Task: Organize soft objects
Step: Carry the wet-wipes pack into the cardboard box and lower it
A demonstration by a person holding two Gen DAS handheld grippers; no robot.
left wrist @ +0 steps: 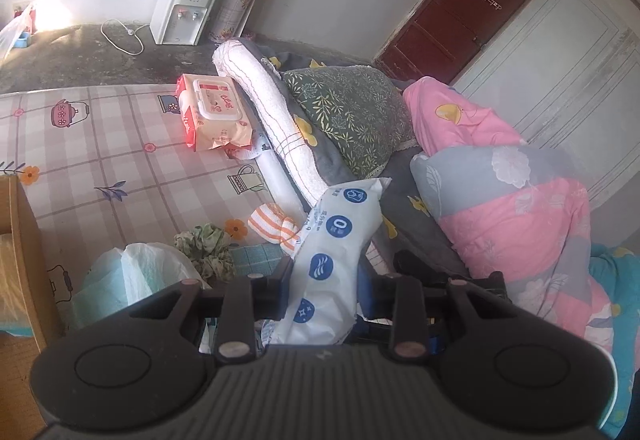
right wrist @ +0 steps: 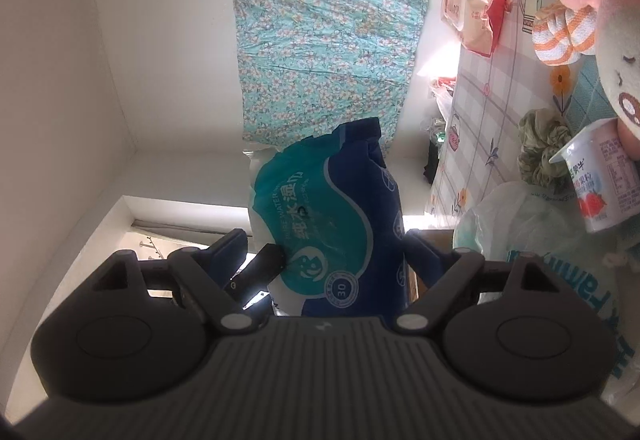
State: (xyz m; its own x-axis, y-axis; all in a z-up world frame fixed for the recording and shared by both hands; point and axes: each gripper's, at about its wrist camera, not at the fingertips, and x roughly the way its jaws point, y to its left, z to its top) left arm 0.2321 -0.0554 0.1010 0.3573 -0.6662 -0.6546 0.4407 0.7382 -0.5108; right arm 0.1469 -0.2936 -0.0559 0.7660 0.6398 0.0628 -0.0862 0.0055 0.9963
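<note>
My left gripper (left wrist: 324, 272) is shut on a soft pack of wet wipes (left wrist: 340, 236), whose white back with blue round marks stands up between the jaws, above the checked bed sheet (left wrist: 100, 144). In the right wrist view the blue and teal front of a wipes pack (right wrist: 340, 208) sits between the fingers of my right gripper (right wrist: 326, 240). That gripper is open: its left finger (right wrist: 234, 250) stands clear of the pack, and the right finger is at the pack's edge. A black fingertip (right wrist: 270, 260) from elsewhere presses the pack's left side.
On the sheet lie a red wipes pack (left wrist: 214, 112), an orange-striped cloth (left wrist: 272, 226), a green scrunchie (left wrist: 208, 244) and a plastic bag (left wrist: 140, 272). A rolled towel (left wrist: 272, 108), green pillow (left wrist: 352, 120) and pink quilt (left wrist: 520, 220) lie right. A plush toy (right wrist: 616, 40) and yoghurt cup (right wrist: 600, 180) are close.
</note>
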